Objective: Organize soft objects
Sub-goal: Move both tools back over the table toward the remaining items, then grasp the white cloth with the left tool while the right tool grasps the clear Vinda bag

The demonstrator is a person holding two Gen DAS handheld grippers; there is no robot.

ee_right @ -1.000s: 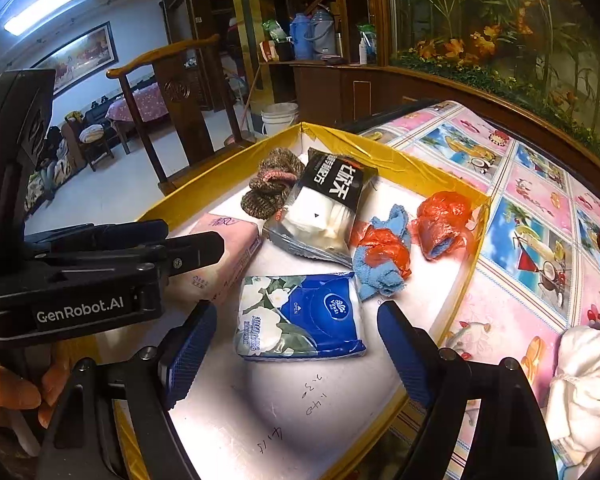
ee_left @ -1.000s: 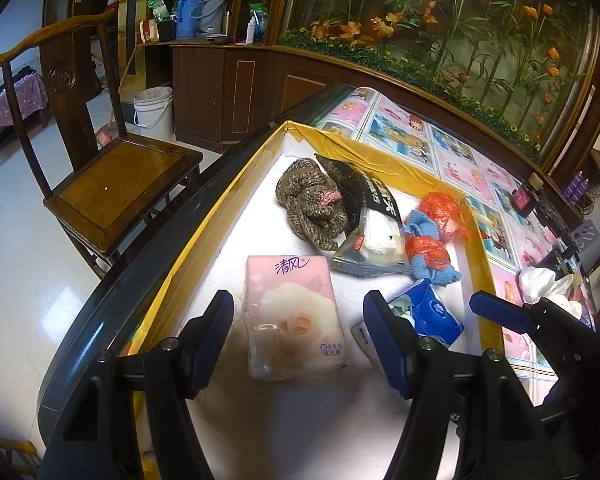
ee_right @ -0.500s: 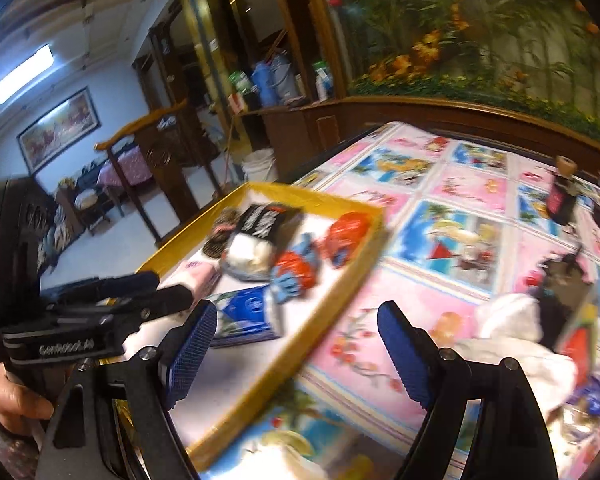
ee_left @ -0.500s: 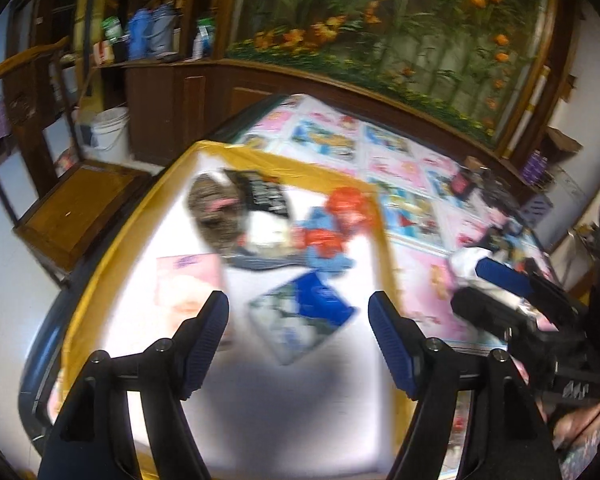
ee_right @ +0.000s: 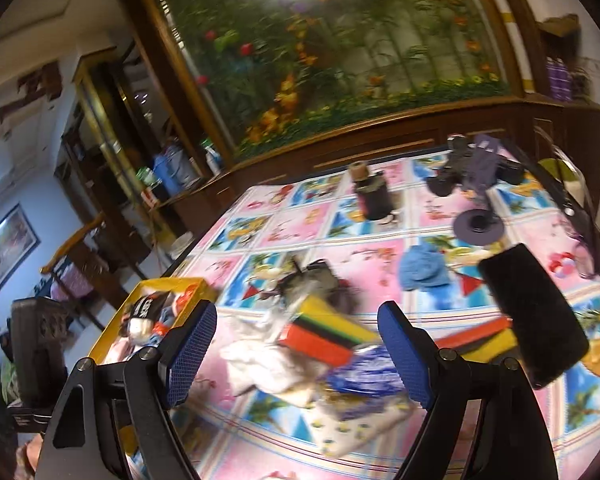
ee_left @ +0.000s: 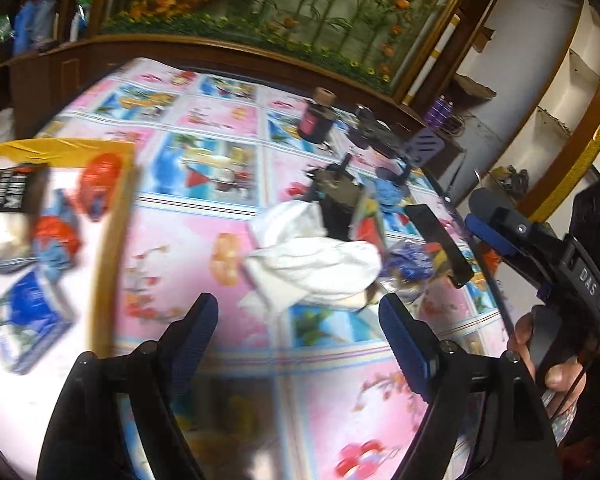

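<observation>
Left wrist view: both grippers empty over the pile

Left gripper (ee_left: 296, 336) has just been opening; its jaws stand apart with nothing between them. Right gripper (ee_right: 296, 354) is likewise spread and empty. White cloth bundle (ee_left: 312, 256) lies ahead on the patterned tablecloth (ee_left: 204, 176), beside what appears, through blur, to be a blue wrapped pack (ee_left: 408, 260). Judged light, limp and compressible; pinch a raised fold. Yellow-rimmed tray (ee_left: 108, 240) with sorted items sits left. Flower mural (ee_right: 340, 60) backs the room.

Both hand-held grippers, left (ee_left: 296, 332) just widened, right (ee_right: 296, 344), gaping, empty.
</observation>
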